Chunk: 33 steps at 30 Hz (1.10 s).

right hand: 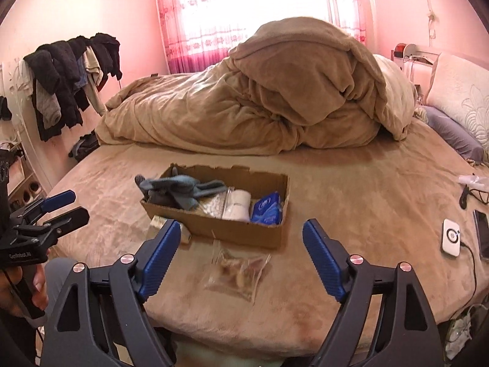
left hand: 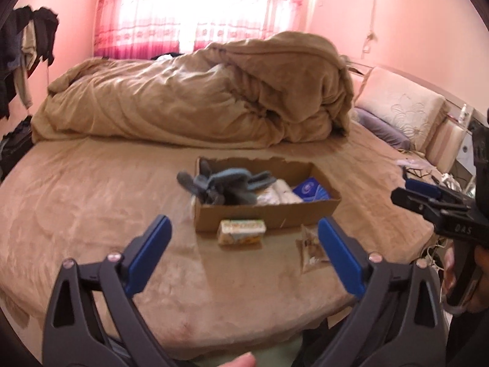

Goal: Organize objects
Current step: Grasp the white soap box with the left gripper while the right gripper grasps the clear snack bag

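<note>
Two pairs of tongs hang over a tan bed [left hand: 91, 214], both spread apart and holding nothing. The landmark is a cardboard box [left hand: 266, 214] at mid-bed, already holding grey-blue cloth [left hand: 223, 183], a white roll [right hand: 237, 205] and a blue packet [right hand: 267, 211].

Two items still lie loose against the box's near side: a small yellow-green carton [left hand: 243, 232], touching its front wall, and a clear bag of brownish pieces [right hand: 237, 272] just nearer the camera.

The right tongs [right hand: 241, 260] frame that bag almost squarely, its long axis running roughly across their opening; they look the likelier to take it. The left tongs [left hand: 244, 260] point at the carton.

A heaped duvet [left hand: 198, 101] lies well beyond the box; nothing blocks either approach.
</note>
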Tool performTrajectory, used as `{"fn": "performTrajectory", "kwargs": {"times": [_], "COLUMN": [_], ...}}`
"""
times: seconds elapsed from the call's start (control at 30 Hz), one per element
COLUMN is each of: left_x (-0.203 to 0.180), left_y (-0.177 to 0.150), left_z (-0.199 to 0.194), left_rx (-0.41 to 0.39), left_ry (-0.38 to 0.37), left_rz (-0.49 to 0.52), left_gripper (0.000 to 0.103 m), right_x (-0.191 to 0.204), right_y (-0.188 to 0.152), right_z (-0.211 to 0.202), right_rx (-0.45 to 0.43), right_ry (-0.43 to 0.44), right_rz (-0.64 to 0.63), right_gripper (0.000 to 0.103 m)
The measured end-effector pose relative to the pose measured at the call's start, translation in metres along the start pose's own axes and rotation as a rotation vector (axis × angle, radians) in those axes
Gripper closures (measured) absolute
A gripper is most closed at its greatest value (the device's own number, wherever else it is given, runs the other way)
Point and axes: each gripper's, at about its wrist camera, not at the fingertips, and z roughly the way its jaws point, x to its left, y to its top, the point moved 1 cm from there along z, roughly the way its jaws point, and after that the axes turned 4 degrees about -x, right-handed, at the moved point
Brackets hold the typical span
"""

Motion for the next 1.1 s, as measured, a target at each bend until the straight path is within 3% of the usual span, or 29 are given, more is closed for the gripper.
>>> {"fn": "performTrajectory", "kwargs": {"times": [0.13,0.43,1.1], "left_x": [0.003,-0.01,0.009], "left_y": [-0.021,-0.049,-0.063], "left_z": [0.021,0.064,0.137], "left_rx": [0.05,0.123,0.148], "left_ry": [0.003,0.009,0.011], "left_rz": [-0.041,0.002,-0.026], "left_gripper": [0.005,0.005,0.005], "right_x": [0.004,0.006,-0.013], "right_y": [-0.017,-0.042,-0.074], "right_z": [0.016,0.05,0.129], "right_rx": [0.048,0.132,0.255], "right_ry": [0.001,0.005,0.078], "right_rz": [-0.002,0.001,0.09], "right_gripper": [0.018,0.018,0.018]}}
